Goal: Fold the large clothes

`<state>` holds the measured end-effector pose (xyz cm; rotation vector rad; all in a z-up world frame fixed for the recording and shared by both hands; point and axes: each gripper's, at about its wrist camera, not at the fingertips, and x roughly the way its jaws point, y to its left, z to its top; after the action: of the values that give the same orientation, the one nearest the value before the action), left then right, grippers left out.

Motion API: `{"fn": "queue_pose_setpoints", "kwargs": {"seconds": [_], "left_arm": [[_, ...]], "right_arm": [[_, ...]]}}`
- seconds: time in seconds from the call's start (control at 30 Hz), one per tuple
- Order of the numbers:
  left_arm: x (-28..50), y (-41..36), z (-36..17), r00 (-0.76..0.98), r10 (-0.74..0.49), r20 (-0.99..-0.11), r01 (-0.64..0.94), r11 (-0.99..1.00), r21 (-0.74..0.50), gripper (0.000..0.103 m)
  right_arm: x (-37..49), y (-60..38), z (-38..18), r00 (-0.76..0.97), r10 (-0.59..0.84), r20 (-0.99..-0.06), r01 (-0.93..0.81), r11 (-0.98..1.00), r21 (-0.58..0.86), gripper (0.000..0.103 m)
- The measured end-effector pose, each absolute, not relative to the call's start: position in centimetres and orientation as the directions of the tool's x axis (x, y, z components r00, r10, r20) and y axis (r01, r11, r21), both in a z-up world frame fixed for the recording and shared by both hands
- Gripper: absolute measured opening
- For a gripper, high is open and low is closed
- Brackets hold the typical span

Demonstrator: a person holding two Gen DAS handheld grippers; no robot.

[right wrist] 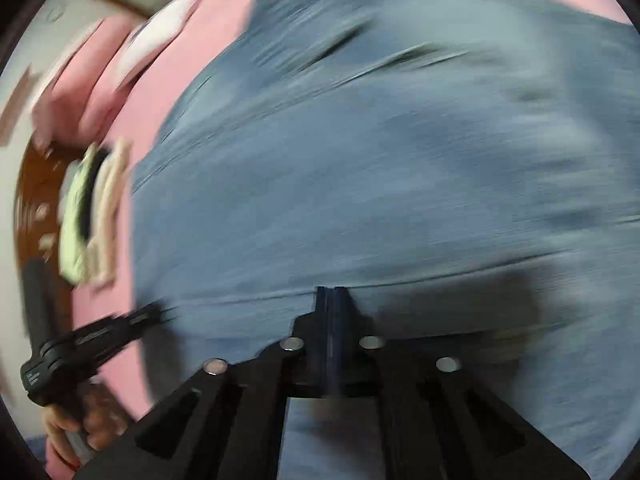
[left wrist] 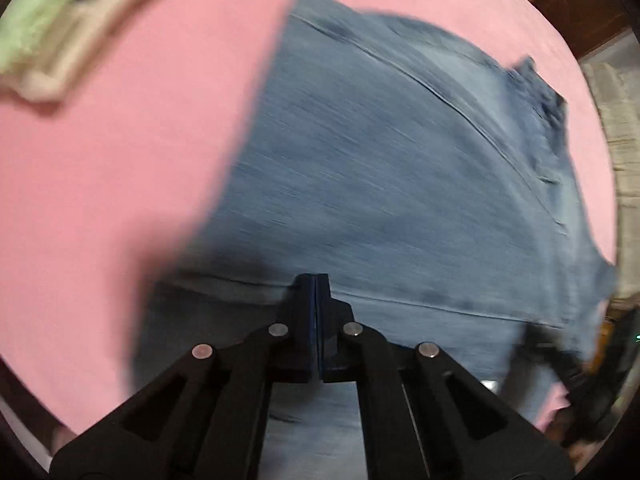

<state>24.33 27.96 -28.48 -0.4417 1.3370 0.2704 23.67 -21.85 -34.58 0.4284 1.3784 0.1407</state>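
My left gripper (left wrist: 316, 280) sits nearest the lens, its blue pads pressed together with no gap showing. Its tips meet a seam of the jeans (left wrist: 400, 168), though the blur hides whether any cloth is pinched between them. My right gripper (right wrist: 331, 290) is drawn together too, tips at a fold line in the same denim, and I cannot tell there either whether it has caught fabric.

The jeans lie spread over the pink bedsheet (left wrist: 120, 160), filling the middle and right of the left wrist view. A small pile of pale green and cream clothes (left wrist: 48, 44) lies at the far left, well apart.

I judge I am taking hold of the near edge to start a fold. Next I need both grips secure, then an even lift, carrying the edge across to the far side.
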Motion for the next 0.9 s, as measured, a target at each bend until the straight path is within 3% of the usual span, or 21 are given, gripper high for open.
{"fn": "queue_pose_setpoints", "kwargs": {"seconds": [0.07,0.17,0.27,0.33,0.4,0.47,0.53,0.6,0.77,0.83,0.9], "left_arm": [[23.4,29.3,-28.3,0.211,0.039,-0.977,-0.447,0.892,-0.061,0.001],[22.8,30.0,-28.4,0.240,0.029,-0.970,-0.429,0.900,-0.079,0.001],[23.1,27.8,-27.0,0.274,0.047,-0.961,-0.366,0.929,-0.059,0.001],[23.7,25.3,-25.4,0.344,-0.073,-0.936,-0.266,0.949,-0.171,0.001],[25.1,22.3,-24.9,0.337,-0.194,-0.921,-0.169,0.950,-0.262,0.001],[26.7,19.9,-25.4,0.317,-0.233,-0.919,-0.109,0.954,-0.279,0.001],[28.5,18.0,-26.7,0.303,-0.220,-0.927,-0.059,0.967,-0.249,0.001],[30.8,17.9,-28.0,0.311,-0.198,-0.930,-0.038,0.975,-0.220,0.001],[34.8,22.4,-30.1,0.410,-0.125,-0.903,-0.108,0.977,-0.184,0.001],[35.5,24.3,-29.5,0.452,0.003,-0.892,-0.146,0.987,-0.071,0.001],[36.1,26.4,-29.5,0.468,0.109,-0.877,-0.181,0.983,0.025,0.001]], "right_arm": [[22.8,-26.4,-34.4,0.229,0.263,-0.937,0.223,0.923,0.314,0.000],[21.6,-29.9,-33.7,0.261,0.297,-0.918,0.247,0.899,0.361,0.000],[21.8,-26.7,-31.5,0.310,0.166,-0.936,0.176,0.958,0.228,0.000],[21.9,-24.3,-30.1,0.381,0.289,-0.878,0.079,0.936,0.342,0.000],[22.7,-21.3,-30.7,0.318,0.488,-0.813,0.016,0.855,0.519,0.000],[23.5,-17.6,-31.9,0.232,0.614,-0.754,-0.034,0.780,0.625,0.000],[24.4,-14.3,-33.0,0.164,0.651,-0.741,-0.128,0.759,0.638,0.000],[26.3,-12.8,-34.5,0.163,0.623,-0.765,-0.175,0.781,0.599,0.000],[32.9,-16.7,-37.5,0.235,0.554,-0.799,-0.044,0.827,0.560,0.000],[34.0,-19.4,-37.1,0.310,0.459,-0.833,0.003,0.876,0.483,0.000],[34.1,-23.4,-36.4,0.371,0.248,-0.895,0.114,0.944,0.309,0.000]]}}
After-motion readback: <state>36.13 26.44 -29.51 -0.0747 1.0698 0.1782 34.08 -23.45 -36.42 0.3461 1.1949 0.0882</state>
